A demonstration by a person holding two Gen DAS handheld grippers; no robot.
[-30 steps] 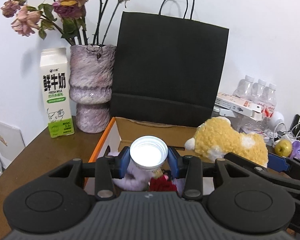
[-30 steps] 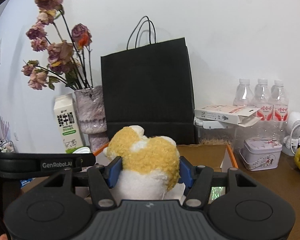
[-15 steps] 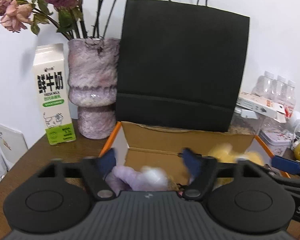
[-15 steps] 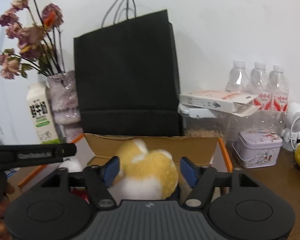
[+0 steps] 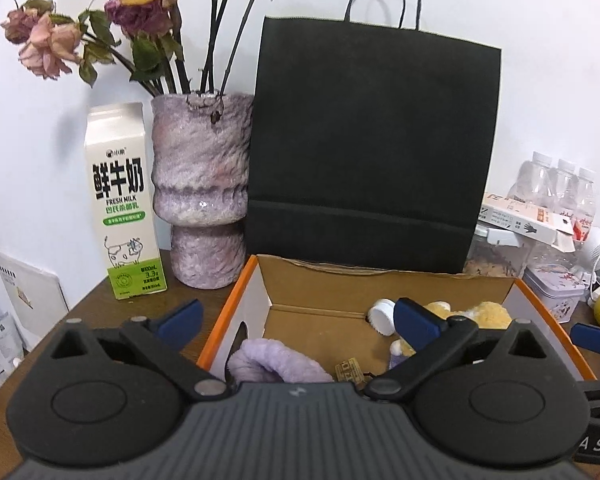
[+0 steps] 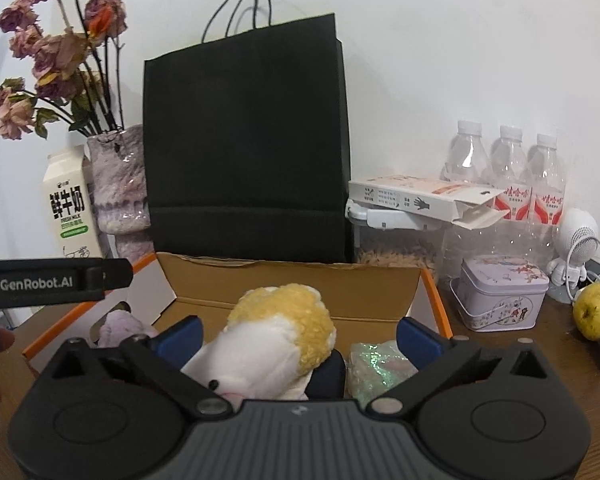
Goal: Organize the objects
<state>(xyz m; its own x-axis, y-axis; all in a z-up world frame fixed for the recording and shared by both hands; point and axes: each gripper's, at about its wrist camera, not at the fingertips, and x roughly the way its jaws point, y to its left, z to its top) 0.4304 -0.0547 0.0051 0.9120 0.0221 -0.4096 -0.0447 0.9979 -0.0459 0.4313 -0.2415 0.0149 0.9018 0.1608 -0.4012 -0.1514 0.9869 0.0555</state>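
Blue-padded left gripper (image 5: 298,322) & right gripper (image 6: 298,334): both jaws opening wide, pads touching nothing. Yellow-white plush toy (image 6: 276,340) lies btwn right pads, lower centre, inside orange-edged cardboard box (image 5: 380,286). White-capped small bottle (image 5: 382,316) lies in box near the plush, centre-right of left view.

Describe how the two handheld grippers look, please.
Both the left gripper and the right gripper have a grey ribbed body, two black rounded housings with a circular disc each, black linkage arms with silver rivets, and blue pads on the fingers. Seen from the right camera, the left one carries white "GenRobot.AI" lettering.
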